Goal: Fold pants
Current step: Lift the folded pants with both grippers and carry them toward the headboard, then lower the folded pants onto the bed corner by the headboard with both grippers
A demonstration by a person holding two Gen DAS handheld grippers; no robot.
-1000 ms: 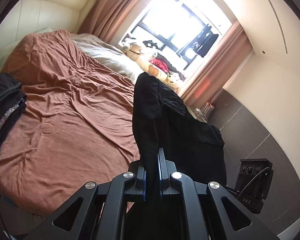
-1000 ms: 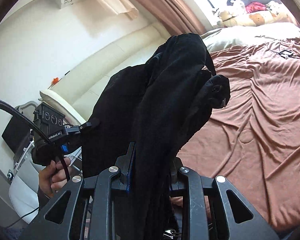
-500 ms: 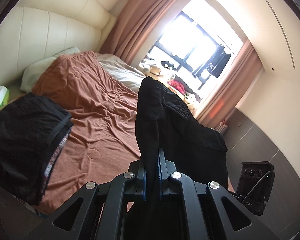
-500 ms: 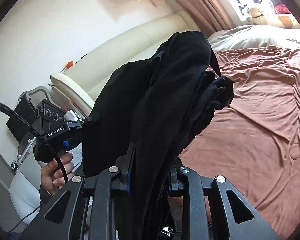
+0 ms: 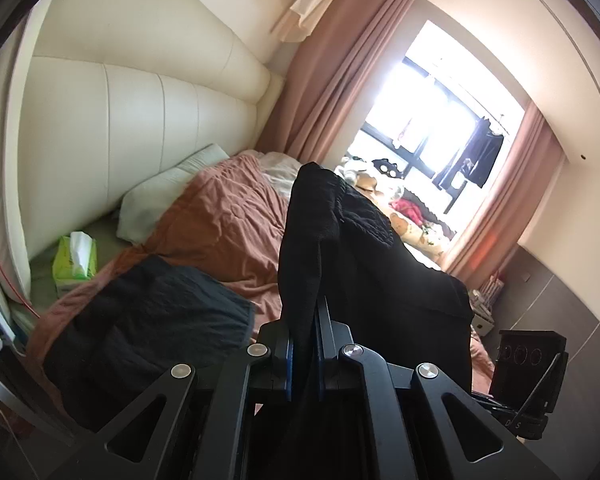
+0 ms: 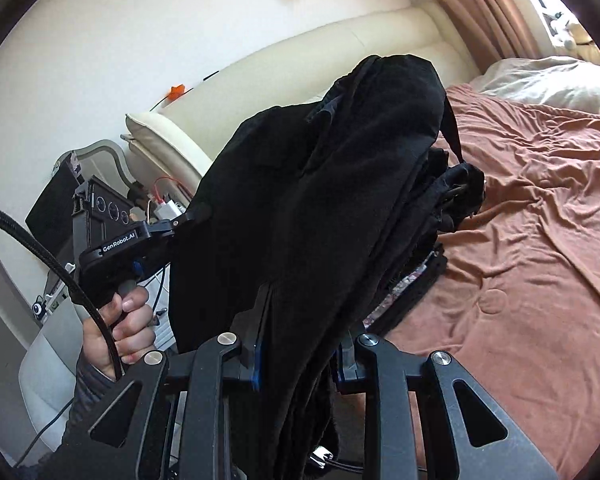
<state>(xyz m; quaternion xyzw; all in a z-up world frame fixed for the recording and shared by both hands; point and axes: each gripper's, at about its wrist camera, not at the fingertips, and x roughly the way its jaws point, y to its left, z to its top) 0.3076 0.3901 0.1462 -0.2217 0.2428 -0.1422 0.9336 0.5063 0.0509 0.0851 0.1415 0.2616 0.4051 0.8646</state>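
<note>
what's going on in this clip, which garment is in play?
A person holds one handheld gripper in each hand, and both are clamped on the same black pants, lifted in the air over the bed. The left gripper and right gripper each pinch an edge, with the fabric draped between them. A dark folded garment already lies on the brown bedspread near the tissue box. No fold is laid down yet.

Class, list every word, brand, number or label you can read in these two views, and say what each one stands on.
"GenRobot.AI": white lettering on the side of the left gripper, seen in the right wrist view.
"D" and "S": partial letters on the right gripper's body, the rest cut off.
Green tissue box: print too small to read.
</note>
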